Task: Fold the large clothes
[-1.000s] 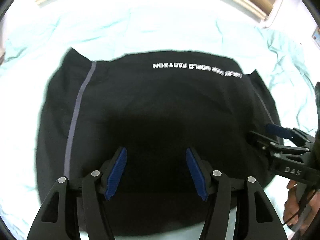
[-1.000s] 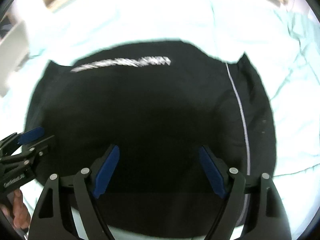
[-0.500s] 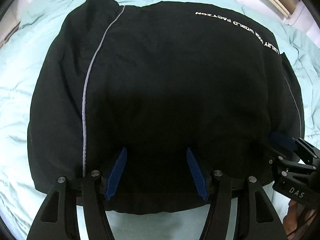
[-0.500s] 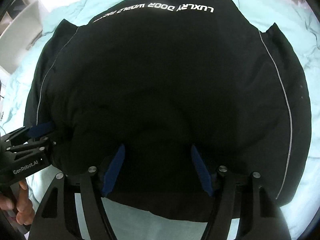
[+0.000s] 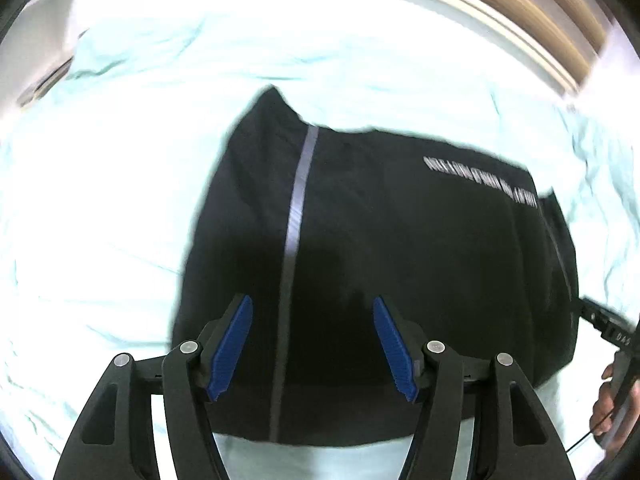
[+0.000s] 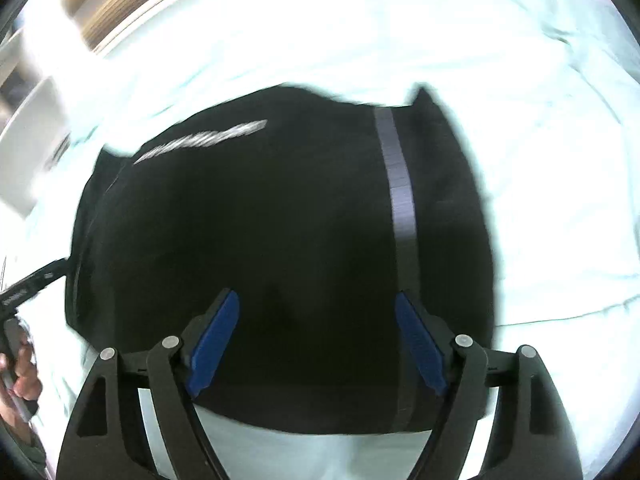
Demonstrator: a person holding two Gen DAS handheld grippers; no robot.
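Observation:
A black garment [image 5: 400, 248] with a grey stripe and white lettering lies folded on a pale turquoise bed cover [image 5: 100, 208]. It also shows in the right wrist view [image 6: 280, 220]. My left gripper [image 5: 312, 344] is open and empty, above the garment's near left part. My right gripper [image 6: 316, 340] is open and empty, above the garment's near right part. Each gripper shows at the edge of the other's view: the right one [image 5: 608, 328] and the left one [image 6: 28, 288]. Both views are blurred.
The bed cover [image 6: 560, 200] spreads around the garment on all sides. A wooden headboard or wall panel [image 5: 520, 4] runs along the far side. A white piece of furniture [image 6: 28, 140] stands at the left.
Both grippers have pulled back and up from the garment and moved apart sideways. The garment looks smaller and farther off. The right gripper has opened a little wider.

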